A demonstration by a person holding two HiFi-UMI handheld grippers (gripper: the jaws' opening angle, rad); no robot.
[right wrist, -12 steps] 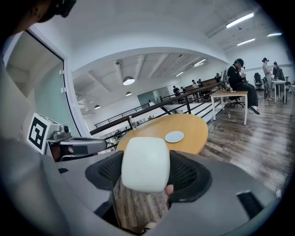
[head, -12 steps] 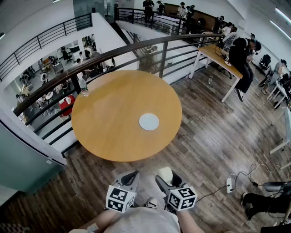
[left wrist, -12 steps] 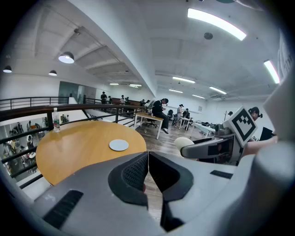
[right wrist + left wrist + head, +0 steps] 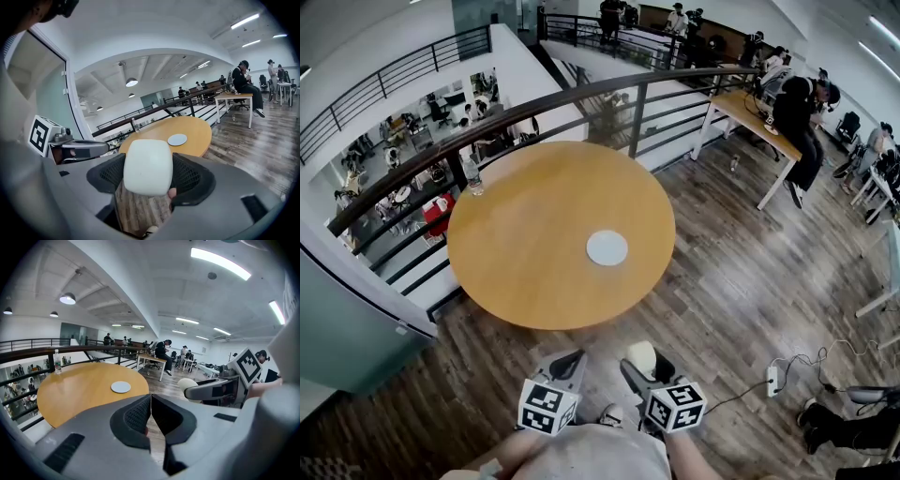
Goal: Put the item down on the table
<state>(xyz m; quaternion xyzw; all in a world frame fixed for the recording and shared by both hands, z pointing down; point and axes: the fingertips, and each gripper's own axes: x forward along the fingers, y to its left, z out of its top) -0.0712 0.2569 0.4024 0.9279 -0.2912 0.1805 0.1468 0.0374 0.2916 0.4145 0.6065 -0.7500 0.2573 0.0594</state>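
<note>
The right gripper (image 4: 148, 174) is closed on the item (image 4: 147, 166), a cream-white rounded block clamped between the two black ribbed pads; the block fills the gap between the jaws and stands proud of them at the front. The left gripper (image 4: 151, 405) is closed with nothing in it; its pads meet along one line.

In the head view, both grippers are held low, close to the person's body, over the wooden floor (image 4: 741, 281) and short of the table (image 4: 525, 281); left gripper (image 4: 569, 363) and right gripper (image 4: 643, 367) sit side by side, near each other but apart. The item (image 4: 641, 355) is in the air, clear of the table.

The table is round with a wooden top; a flat white disc (image 4: 607, 247) lies on it right of centre; a clear bottle (image 4: 472, 175) stands upright at its far left edge, just beside the railing (image 4: 581, 94).
</note>
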